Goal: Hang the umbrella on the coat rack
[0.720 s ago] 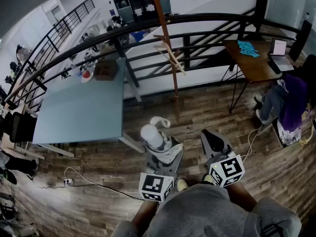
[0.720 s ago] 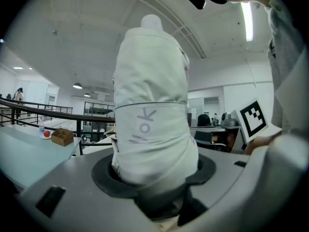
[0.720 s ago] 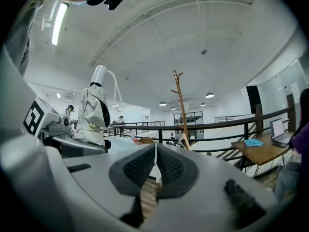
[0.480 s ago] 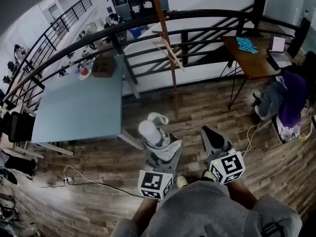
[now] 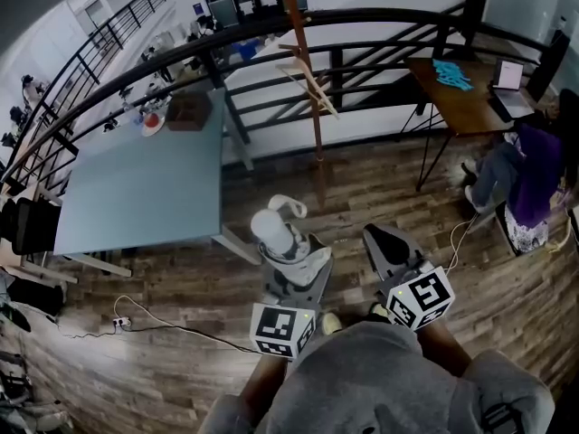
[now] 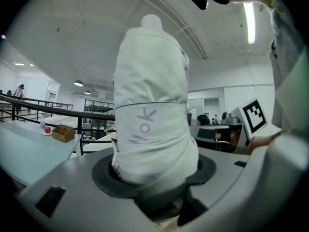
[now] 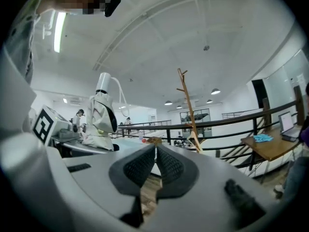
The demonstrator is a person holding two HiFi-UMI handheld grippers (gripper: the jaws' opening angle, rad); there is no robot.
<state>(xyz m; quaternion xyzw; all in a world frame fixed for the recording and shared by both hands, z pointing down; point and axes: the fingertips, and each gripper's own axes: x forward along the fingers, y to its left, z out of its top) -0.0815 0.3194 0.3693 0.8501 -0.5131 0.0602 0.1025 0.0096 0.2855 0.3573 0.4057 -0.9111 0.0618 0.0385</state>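
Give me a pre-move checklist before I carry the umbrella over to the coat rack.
1. Grip: left tool is closed on the folded white umbrella, which stands upright. Ok.
2. Spare hand: right tool has its jaws together with nothing between them. Ok.
3. Target in sight: coat rack stands ahead by the railing. Ok.
4. Free peg: the upper pegs look bare in the right gripper view. Ok.
5. Within hanging reach: the rack is well apart from the umbrella. Not ok.
6. What on the umbrella will catch a peg: cannot tell.
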